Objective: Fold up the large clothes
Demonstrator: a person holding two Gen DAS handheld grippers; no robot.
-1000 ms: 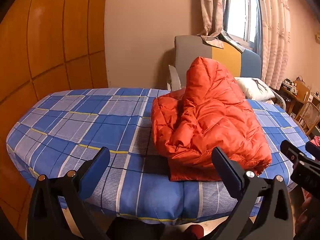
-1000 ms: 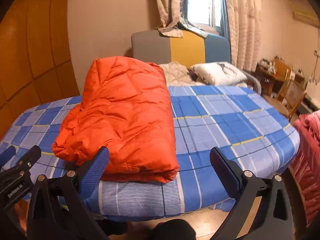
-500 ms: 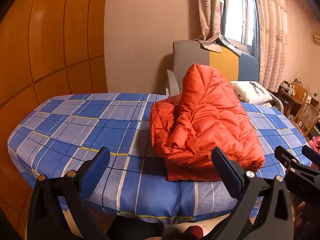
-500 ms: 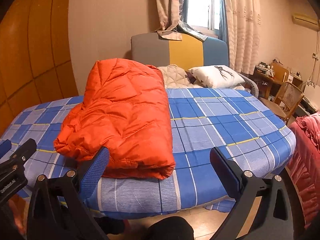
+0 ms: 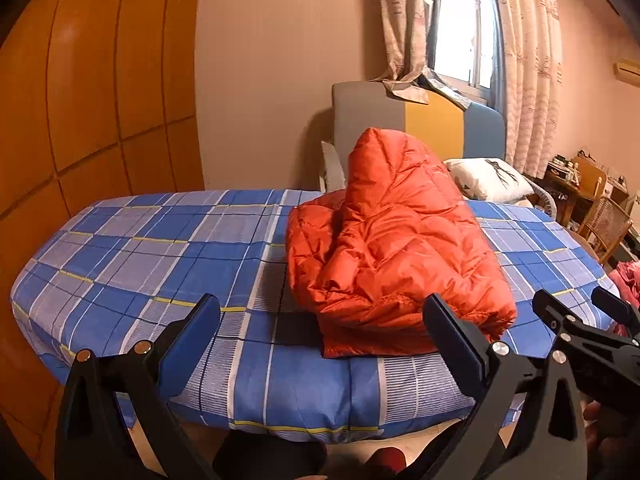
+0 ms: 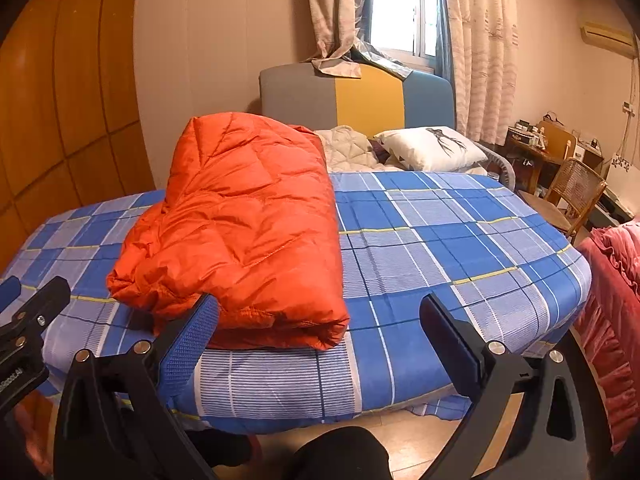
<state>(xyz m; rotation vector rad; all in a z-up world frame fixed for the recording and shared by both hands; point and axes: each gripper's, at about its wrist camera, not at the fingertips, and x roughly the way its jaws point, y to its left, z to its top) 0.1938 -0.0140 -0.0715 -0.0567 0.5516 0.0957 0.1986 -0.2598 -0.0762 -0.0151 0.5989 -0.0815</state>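
Both grippers hang wide open short of the bed's near edge, gripping nothing. Left gripper [image 5: 320,322] has its blue-padded fingers spread apart, the left finger [image 5: 192,340] over the checked sheet and the right finger [image 5: 452,340] across the near hem of the jacket [image 5: 392,248] without touching it. Right gripper [image 6: 318,320] is spread just as wide — its left finger [image 6: 188,344] shows in front of the jacket's folded corner, its right finger [image 6: 452,340] over bare sheet. Each gripper shows at the edge of the other's view: the right one low on the right of the left camera's view, the left one low on the left of the right camera's view.

Folded into a thick bundle, the orange quilted jacket [image 6: 248,220] lies on the bed [image 5: 160,248], near the foot edge and running back toward the headboard [image 6: 356,96]. Its far end stands up in a rounded hump; its near hem lies flat on the blue, grey and yellow plaid.

Behind it a white pillow [image 6: 432,148] and a beige quilted one rest against the grey, yellow and blue headboard. Curtains [image 6: 480,40] frame a bright window [image 6: 400,4]. Wood panelling [image 5: 80,100] lines the left wall. A cane chair [image 6: 576,188] stands right of the bed, with a red ruffled cloth [image 6: 612,300] nearer the camera.
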